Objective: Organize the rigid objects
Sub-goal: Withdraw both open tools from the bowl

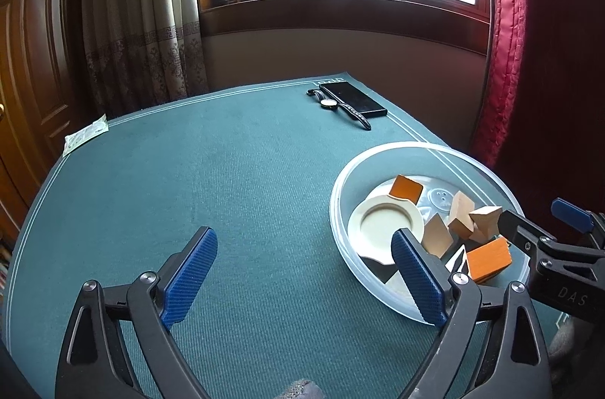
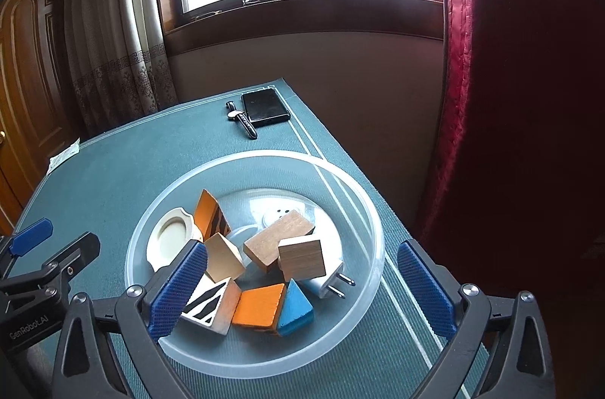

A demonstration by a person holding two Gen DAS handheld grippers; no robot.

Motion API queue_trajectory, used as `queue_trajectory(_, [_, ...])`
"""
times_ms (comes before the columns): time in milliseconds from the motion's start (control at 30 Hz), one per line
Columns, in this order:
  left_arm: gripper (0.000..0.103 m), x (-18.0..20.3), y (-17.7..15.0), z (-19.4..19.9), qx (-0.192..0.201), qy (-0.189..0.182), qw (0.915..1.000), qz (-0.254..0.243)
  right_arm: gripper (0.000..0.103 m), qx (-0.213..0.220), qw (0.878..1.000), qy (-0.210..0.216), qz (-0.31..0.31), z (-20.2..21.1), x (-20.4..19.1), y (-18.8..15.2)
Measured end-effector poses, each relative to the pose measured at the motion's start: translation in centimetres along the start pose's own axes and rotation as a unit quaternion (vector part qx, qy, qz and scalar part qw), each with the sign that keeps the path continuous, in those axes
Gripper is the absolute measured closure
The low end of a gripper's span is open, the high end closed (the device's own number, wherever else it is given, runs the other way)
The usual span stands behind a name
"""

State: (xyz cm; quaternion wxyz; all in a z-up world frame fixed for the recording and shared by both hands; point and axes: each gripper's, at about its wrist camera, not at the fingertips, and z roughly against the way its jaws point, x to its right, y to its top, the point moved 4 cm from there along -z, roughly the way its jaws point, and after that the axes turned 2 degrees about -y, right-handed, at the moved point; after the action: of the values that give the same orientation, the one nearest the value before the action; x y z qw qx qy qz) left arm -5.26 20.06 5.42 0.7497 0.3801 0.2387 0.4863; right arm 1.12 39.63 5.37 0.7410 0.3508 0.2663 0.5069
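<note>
Fingers spread, both grippers, left gripper (image 1: 304, 272) and right gripper (image 2: 302, 289) holding nothing.
Wooden blocks (image 2: 301, 257) in clear bowl (image 2: 372, 266), tabletop's right edge: light, stiff, likely smooth-faced; pinch flat opposite sides.

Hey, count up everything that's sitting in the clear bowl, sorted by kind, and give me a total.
In the bowl:
Painted or plain wooden blocks: 7
White charger plug: 1
Cream round coaster: 1
Pale button-like disc, partly hidden: 1
Total: 10
</note>
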Motion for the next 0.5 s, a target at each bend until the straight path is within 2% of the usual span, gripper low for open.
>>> queue_trajectory(233, [0.007, 0.6, -0.3, 0.7, 0.008, 0.011, 0.9999, -0.01, 0.001, -0.003, 1.0, -0.013, 0.01, 1.4, 0.1, -1.1])
queue_trajectory(367, [0.004, 1.2, -0.6, 1.1, 0.012, 0.037, 0.9989, -0.027, 0.001, -0.002, 1.0, -0.019, 0.013, 1.6, 0.2, -1.5])
queue_trajectory(500, [0.004, 1.8, -1.0, 1.4, 0.011, 0.063, 0.9969, -0.046, 0.001, 0.006, 0.999, -0.044, 0.026, 1.5, 0.2, -1.7])
